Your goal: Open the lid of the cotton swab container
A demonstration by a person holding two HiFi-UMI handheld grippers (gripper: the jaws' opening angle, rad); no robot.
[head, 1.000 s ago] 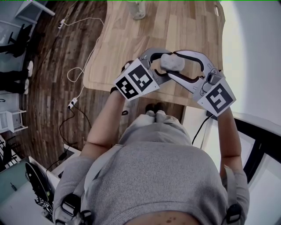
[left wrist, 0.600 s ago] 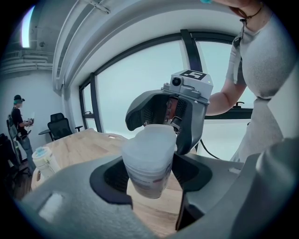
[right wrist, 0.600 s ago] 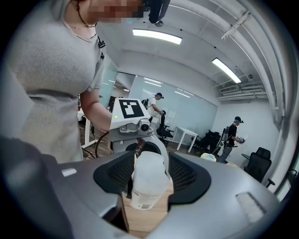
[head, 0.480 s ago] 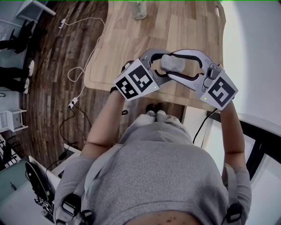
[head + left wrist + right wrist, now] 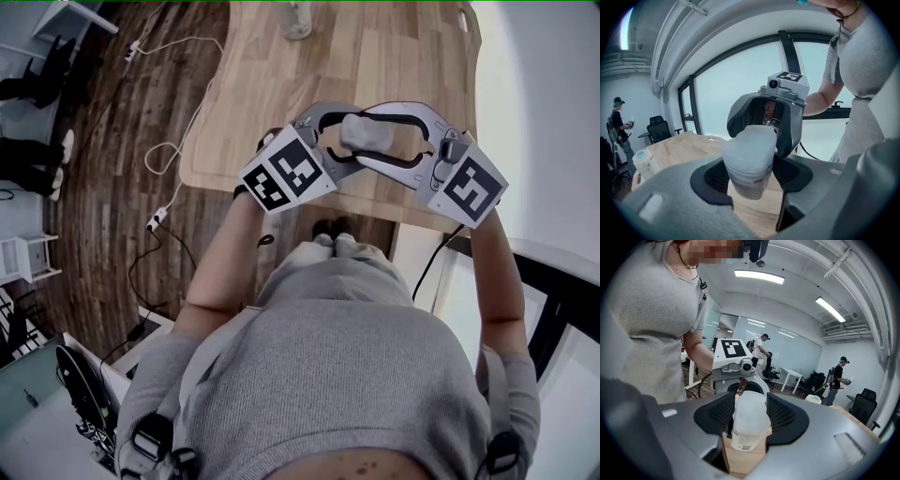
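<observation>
The cotton swab container (image 5: 364, 131) is up in the air, just over the near edge of the wooden table (image 5: 281, 66), lid (image 5: 752, 140) on. The left gripper (image 5: 750, 180) comes in from eight o'clock and is clamped on the labelled body. The right gripper (image 5: 750, 420) is in from four o'clock, jaws pinching the frosted lid. Dark plank floor (image 5: 112, 187) out at nine o'clock.

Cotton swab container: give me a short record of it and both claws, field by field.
object: cotton swab container
position: held in the air above the wooden table, between the two claws
lid: on, no gap visible
left claw: shut on the container's lower, labelled part
right claw: shut on the container's upper part, facing the left claw
label print: too small to read
</observation>
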